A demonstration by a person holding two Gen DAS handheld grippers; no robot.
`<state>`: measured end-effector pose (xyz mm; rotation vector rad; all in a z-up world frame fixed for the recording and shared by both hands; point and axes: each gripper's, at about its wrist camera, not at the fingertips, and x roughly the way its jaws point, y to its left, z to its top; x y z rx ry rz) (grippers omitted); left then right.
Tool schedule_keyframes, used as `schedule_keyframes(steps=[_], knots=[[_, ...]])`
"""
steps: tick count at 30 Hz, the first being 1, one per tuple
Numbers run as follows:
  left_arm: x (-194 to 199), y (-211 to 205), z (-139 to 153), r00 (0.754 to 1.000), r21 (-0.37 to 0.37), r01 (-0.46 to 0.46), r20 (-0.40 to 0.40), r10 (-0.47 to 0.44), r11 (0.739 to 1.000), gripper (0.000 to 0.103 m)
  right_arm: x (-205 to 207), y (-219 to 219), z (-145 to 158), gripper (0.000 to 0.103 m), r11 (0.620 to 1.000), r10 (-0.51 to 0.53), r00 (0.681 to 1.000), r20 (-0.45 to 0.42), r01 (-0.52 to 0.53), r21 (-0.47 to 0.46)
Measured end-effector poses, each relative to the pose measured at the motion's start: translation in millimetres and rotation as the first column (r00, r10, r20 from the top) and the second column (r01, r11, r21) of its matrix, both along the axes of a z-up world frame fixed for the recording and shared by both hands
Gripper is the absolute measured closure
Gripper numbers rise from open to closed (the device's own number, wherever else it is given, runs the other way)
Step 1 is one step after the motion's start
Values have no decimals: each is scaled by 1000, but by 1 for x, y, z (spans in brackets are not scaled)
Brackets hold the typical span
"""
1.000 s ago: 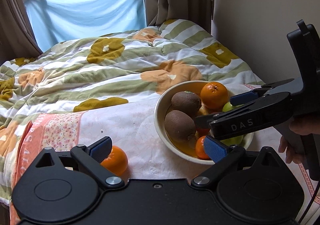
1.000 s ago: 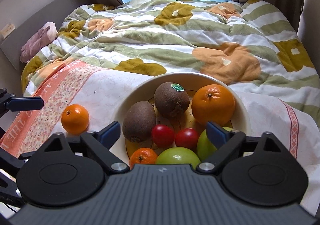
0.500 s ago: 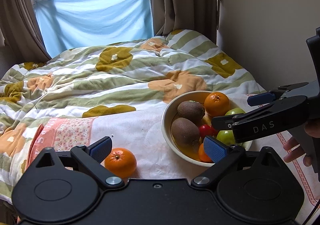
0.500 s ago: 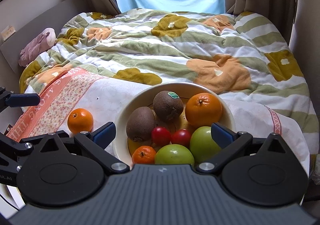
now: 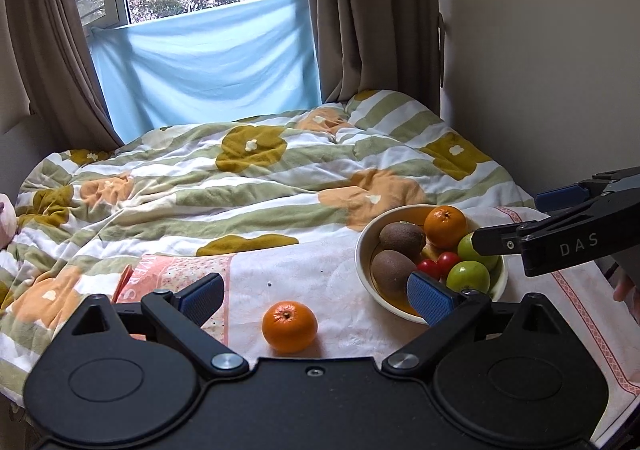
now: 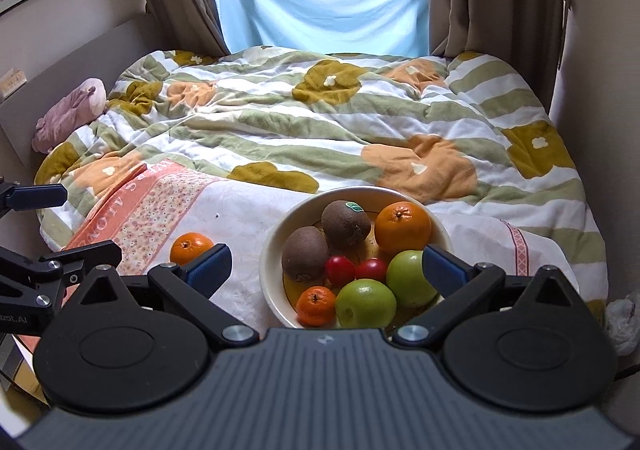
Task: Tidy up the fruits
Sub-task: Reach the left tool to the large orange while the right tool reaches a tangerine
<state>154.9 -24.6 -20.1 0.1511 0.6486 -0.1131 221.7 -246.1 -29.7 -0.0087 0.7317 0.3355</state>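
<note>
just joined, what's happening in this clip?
A person holds a claw in each hand over a bed, sorting fruit. The bowl on the white cloth holds two kiwis, a large orange, a small one, two green apples and two small red fruits. One loose orange sits on the cloth outside the bowl. The left claw and right claw are both open and hold nothing.

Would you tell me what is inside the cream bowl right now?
The cream bowl holds two kiwis, a large orange, a small orange, two green apples and two red tomatoes. Whatever lies beneath them is covered.
</note>
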Motion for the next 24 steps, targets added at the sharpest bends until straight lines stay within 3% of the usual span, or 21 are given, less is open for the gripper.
schedule_keyframes(steps=[12,20,24], knots=[[-2,48,-9,991,-27,129,-44,-130,991,3,-50,38,-2,0,979,-201,979,-40,201,15],[13,70,-37,971,-46,222,-82,-226,974,3,-66,68,-29,0,943,-331,937,-112,332,-8],[31,71,-62,960,-21,263,-96,-264,965,3,-69,77,-55,0,919,-390,909,-147,394,-5]])
